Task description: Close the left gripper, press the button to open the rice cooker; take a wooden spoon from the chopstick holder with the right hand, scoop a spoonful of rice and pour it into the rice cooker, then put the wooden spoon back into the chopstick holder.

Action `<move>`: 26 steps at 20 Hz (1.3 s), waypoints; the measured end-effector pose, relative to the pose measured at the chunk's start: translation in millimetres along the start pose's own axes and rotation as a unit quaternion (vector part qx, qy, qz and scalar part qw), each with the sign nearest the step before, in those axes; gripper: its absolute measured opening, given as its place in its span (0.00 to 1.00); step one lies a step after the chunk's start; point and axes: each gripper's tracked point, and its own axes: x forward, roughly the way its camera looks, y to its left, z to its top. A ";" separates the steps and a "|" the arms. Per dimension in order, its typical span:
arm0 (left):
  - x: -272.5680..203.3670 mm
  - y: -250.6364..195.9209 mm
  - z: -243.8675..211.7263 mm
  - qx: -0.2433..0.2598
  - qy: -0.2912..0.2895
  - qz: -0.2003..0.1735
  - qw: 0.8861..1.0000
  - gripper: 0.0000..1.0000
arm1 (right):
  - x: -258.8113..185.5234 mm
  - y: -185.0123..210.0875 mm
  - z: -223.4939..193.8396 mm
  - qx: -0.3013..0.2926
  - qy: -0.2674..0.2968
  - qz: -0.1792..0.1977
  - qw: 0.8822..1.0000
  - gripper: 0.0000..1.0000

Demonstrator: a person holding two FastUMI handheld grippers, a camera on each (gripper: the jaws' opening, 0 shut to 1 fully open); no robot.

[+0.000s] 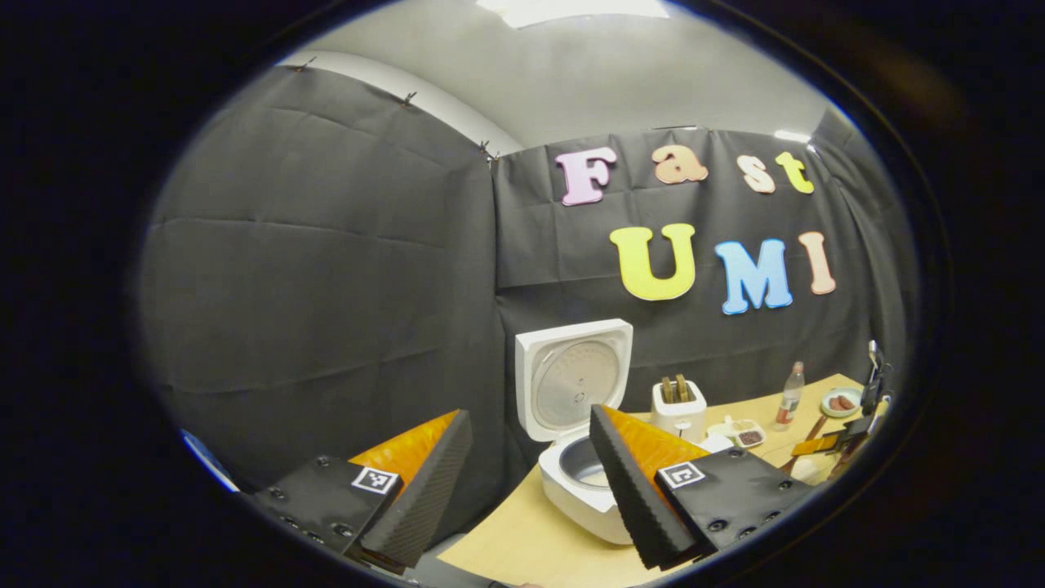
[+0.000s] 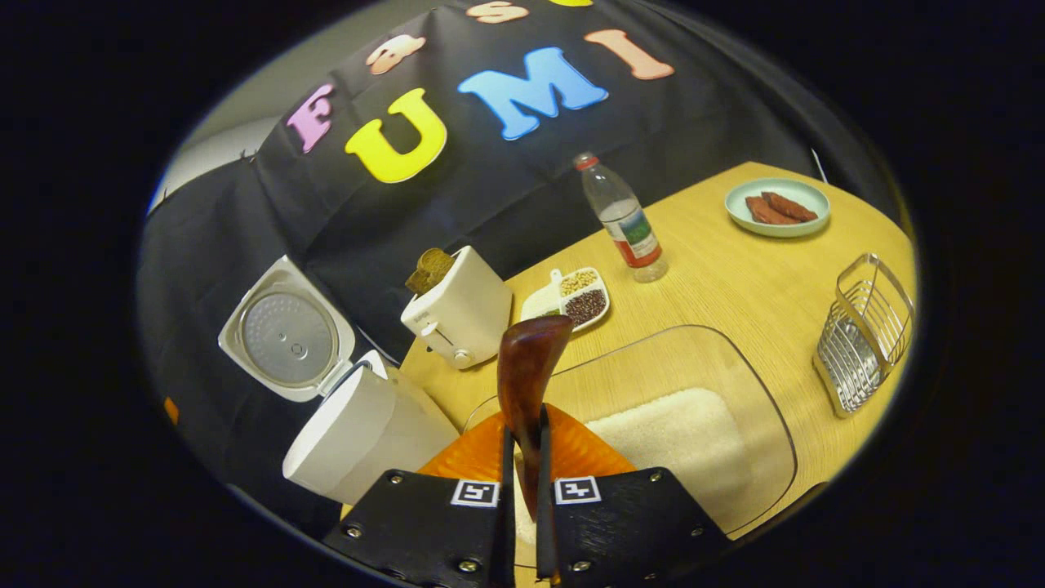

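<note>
The white rice cooker [image 1: 575, 490] stands open with its lid [image 1: 574, 384] upright, just beyond my left gripper [image 1: 531, 416], whose fingers are spread wide with nothing between them. My right gripper [image 2: 523, 433] is shut on the handle of the dark wooden spoon [image 2: 529, 359], whose bowl points up and away. It hovers over the near left end of a clear glass tray [image 2: 759, 408] that holds white rice [image 2: 669, 429]. The open cooker [image 2: 351, 433] sits to its left. The wire chopstick holder [image 2: 865, 335] lies at the right of the table. I cannot tell whether the spoon carries rice.
On the wooden table [image 2: 735, 286] behind the tray are a white toaster [image 2: 457, 314] with bread slices, a divided dish of beans [image 2: 575, 298], a plastic bottle [image 2: 624, 216] and a green plate [image 2: 775, 208] of food. Black cloth walls close in the back and left.
</note>
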 end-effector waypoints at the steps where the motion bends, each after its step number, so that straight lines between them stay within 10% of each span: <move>1: -1.2 0.0 1.9 0.001 -0.003 0.000 1.000 1.00 | -1.7 -5.8 2.8 0.021 0.003 0.003 1.000 0.10; 12: -9.3 -33.6 18.3 0.016 -0.017 -0.020 1.000 0.95 | -29.7 -20.4 63.2 0.160 -0.034 0.044 0.986 0.10; 26: -19.2 10.5 -0.5 -0.035 -0.015 0.009 0.999 0.95 | -38.8 99.4 105.3 0.191 -0.034 0.161 0.968 0.10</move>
